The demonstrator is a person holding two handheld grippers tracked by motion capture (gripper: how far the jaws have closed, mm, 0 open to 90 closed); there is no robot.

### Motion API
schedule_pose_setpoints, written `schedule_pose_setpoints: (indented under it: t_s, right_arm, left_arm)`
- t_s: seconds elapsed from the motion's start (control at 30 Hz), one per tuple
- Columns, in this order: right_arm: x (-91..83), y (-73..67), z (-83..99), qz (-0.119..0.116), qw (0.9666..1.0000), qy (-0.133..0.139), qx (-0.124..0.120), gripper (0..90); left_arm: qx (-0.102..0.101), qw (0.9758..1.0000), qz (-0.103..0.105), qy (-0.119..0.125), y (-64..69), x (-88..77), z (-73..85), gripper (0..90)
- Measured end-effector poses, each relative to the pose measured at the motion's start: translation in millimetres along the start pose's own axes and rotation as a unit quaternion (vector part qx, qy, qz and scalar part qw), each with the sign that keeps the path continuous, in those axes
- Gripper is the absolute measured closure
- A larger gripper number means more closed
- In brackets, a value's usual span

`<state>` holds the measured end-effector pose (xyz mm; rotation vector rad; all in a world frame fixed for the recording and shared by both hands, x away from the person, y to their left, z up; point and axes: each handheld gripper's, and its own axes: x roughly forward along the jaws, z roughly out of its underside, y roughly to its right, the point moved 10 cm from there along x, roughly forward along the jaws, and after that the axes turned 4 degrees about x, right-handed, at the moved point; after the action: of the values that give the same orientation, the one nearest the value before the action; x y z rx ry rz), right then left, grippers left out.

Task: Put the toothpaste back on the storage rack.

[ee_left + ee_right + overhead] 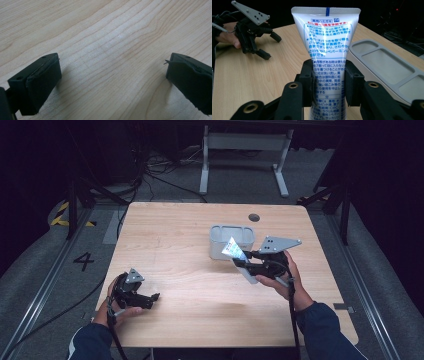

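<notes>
Gripped at mid-body between the two black jaws of the right gripper (329,85), a white toothpaste tube (327,47) is held above the table (190,290), its flat crimped end pointing away from the hand and its cap end hidden below the jaws. In the high view the tube (234,249) is seen tilted, its long axis running from the hand up and to the left, so that the crimped end is poised at the near right corner of the grey organiser tray (222,234). That is the relation on which the next move is judged to turn: the tray lies just far and left of the tube tip, close enough that a short carry along the tube's own axis would bring it over a compartment.

The tube is glossy soft plastic, printed in blue with a red line, and is pinched slightly where it is clamped. The tray is matte grey plastic, with round-cornered compartments. The table is pale wood with visible grain.

At the near left, well apart from both, the left gripper (150,299) is rested low over the wood, its jaws spread wide with nothing between them.
</notes>
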<state>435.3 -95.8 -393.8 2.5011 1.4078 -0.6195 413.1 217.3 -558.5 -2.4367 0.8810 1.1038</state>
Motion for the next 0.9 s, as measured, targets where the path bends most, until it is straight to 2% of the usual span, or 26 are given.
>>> schedule_pose_setpoints:
  t_s: [0.43, 0.77, 0.9]
  right_arm:
    - [7.6, 12.7, -23.6, 0.008, 0.9996, 0.027, 0.007, 66.1]
    - [15.4, 23.4, -37.5, 0.016, 0.9993, 0.035, 0.0, 66.4]
    - [17.3, 30.6, -48.6, 0.019, 0.9985, 0.05, 0.007, 66.4]
  left_arm:
    - [0.0, 1.0, 0.0, 0.0, 0.1, 0.0, 0.0, 0.3]
    - [0.001, 1.0, 0.0, 0.002, -0.1, 0.2, -0.3, 0.4]
    - [0.001, 1.0, 0.0, 0.002, -0.1, 0.2, -0.3, 0.4]
